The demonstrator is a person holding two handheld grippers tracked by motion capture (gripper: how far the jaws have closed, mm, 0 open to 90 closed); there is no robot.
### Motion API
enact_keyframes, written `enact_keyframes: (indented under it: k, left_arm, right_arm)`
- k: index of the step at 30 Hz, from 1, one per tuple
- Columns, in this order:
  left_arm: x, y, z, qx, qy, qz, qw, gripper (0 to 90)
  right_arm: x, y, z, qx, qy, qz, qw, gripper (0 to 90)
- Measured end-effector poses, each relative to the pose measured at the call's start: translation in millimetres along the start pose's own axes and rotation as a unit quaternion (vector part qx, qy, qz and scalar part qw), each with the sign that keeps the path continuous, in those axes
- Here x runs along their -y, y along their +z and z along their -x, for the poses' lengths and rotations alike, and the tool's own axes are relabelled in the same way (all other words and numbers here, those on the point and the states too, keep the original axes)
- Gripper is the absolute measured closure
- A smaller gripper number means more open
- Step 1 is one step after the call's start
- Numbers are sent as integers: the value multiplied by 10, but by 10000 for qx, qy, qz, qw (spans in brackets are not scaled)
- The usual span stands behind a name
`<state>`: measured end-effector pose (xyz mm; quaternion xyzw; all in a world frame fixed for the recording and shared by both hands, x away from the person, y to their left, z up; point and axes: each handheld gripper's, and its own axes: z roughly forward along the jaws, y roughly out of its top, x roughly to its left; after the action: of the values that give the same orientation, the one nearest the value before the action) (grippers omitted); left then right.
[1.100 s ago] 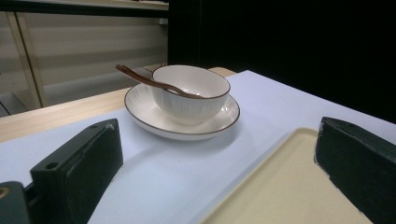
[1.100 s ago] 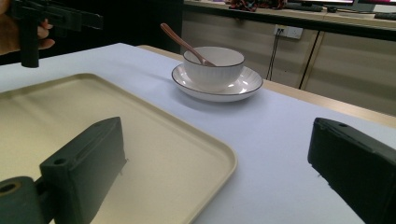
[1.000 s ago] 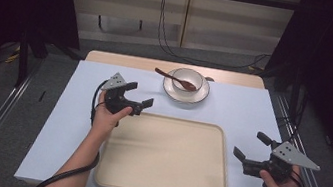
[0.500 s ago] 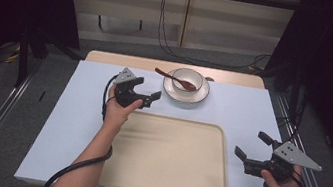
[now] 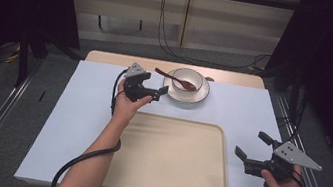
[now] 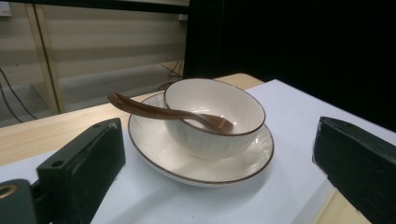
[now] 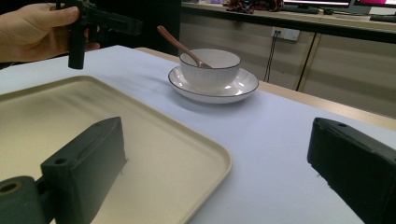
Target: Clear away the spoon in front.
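A white bowl [image 5: 191, 79] [image 6: 212, 112] [image 7: 210, 65] stands on a white saucer [image 5: 201, 95] [image 6: 154, 149] [image 7: 243, 86] at the table's far middle. A brown spoon [image 5: 173, 78] [image 6: 159, 112] [image 7: 177, 45] rests in the bowl, its handle sticking out over the rim. My left gripper [image 5: 160, 92] [image 6: 219, 172] is open just left of the saucer, jaws pointing at it and holding nothing. My right gripper [image 5: 252, 145] [image 7: 215, 182] is open at the table's near right, beside the tray's right edge, empty.
A large beige tray [image 5: 169, 157] [image 7: 70, 121] lies bare on the white table cover [image 5: 237, 112] in front of the bowl. The left hand and its gripper [image 7: 100, 21] appear far off in the right gripper view. Cables hang by the wall behind the table.
My left gripper has moved right and away from me, from beside the tray's far left corner to just left of the saucer. The right gripper has stayed put.
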<state>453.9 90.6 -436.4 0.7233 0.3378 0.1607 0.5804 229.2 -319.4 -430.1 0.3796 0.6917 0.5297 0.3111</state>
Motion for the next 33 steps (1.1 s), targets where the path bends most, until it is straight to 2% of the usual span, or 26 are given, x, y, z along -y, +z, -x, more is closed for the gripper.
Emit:
enact_keyframes:
  k: [1,2,4,6,7,9,10,11,13,14,16,17,20,24,27,28,32,33]
  left_arm:
    - [-1,25,0,-40,-120,31,9999,20]
    - [-2,38,-4,-88,-153,38,9998,20]
    - [-7,83,-25,-155,-200,-63,9997,56]
    - [-7,99,-36,-174,-180,-59,9997,63]
    - [-15,119,-38,-247,-258,-68,9993,63]
    - [-25,144,-54,-254,-319,-22,9992,75]
    - [-38,162,-61,-358,-285,-48,9989,82]
    - [-45,171,-78,-354,-240,-96,9990,87]
    - [-52,213,-101,-419,-384,-84,9983,108]
    - [-52,213,-101,-419,-384,-84,9983,108]
    - [-53,252,-102,-535,-536,-58,9971,110]
    - [-52,256,-111,-577,-518,-110,9969,116]
    - [-15,308,-156,-703,-638,-213,9953,148]
    - [-2,336,-168,-786,-703,-136,9943,168]
    - [5,372,-173,-818,-611,-180,9946,209]
    - [12,393,-169,-873,-603,-154,9942,247]
    - [4,435,-176,-887,-618,-96,9941,272]
    - [0,450,-183,-875,-653,-168,9939,280]
  right_arm:
    - [1,4,-2,-3,1,8,10000,36]
    - [1,8,-3,-12,-2,20,10000,36]
    - [-1,6,-3,-13,-6,29,10000,36]
    - [-3,4,0,6,-13,27,10000,36]
    - [-3,6,2,2,-12,36,10000,36]
    - [-2,10,1,10,19,56,10000,36]
    - [-2,9,-1,18,26,46,10000,36]
    - [-2,5,1,2,-11,27,10000,37]
    - [-3,7,-2,-11,1,43,10000,37]
    - [-3,6,-4,-14,10,32,10000,37]
    - [-2,9,-6,-4,20,40,10000,37]
    - [-1,11,-7,-23,5,41,10000,37]
    - [-3,18,-17,-20,27,49,10000,37]
    - [-3,16,-17,-34,29,56,10000,38]
    - [-2,14,-12,-44,26,48,10000,38]
    - [-2,16,-12,-50,35,55,10000,38]
    - [-5,20,-11,-59,41,81,9999,38]
    - [-6,22,-14,-63,62,86,9999,39]
